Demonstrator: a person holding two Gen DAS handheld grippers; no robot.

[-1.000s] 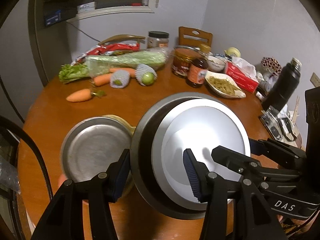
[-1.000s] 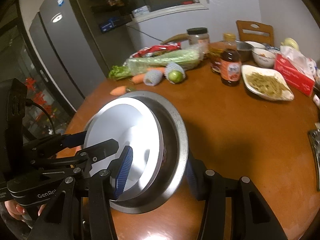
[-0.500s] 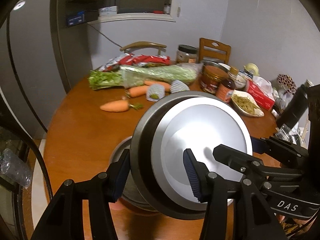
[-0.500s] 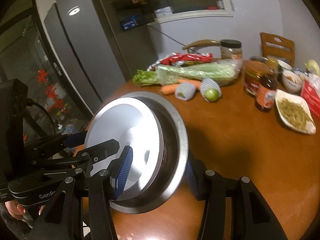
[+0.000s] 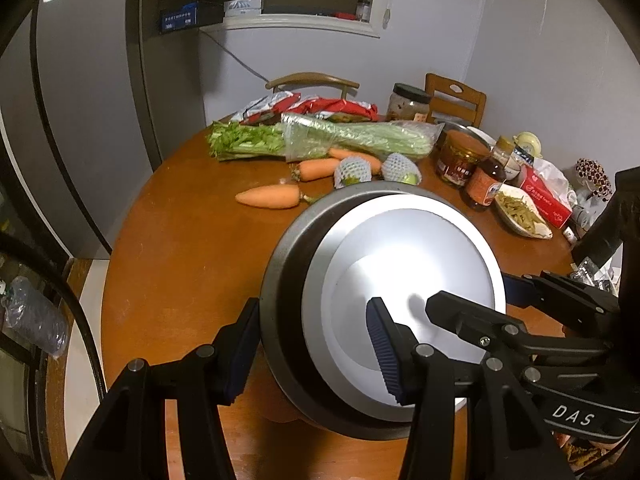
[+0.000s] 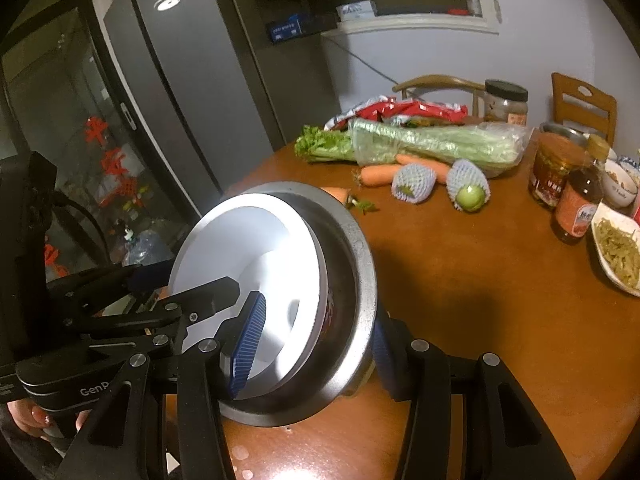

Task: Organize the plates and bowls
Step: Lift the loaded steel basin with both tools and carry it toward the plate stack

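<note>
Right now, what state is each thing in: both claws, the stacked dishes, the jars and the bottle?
left claw: shut on the metal bowl's rim
right claw: shut on the opposite rim
metal bowl: held by both claws, tilted
white plate: nested inside the bowl
glass jar: upright, lid on
sauce bottle: upright, capped
celery: lying flat, bagged

"DAS" on right gripper; "GenP" on left gripper

The steel bowl looks brushed and dull; the white plate inside it is smooth, glossy. The wooden bench shines, polished. Ribbed blue rubber pads face matt black plastic tongs.
</note>
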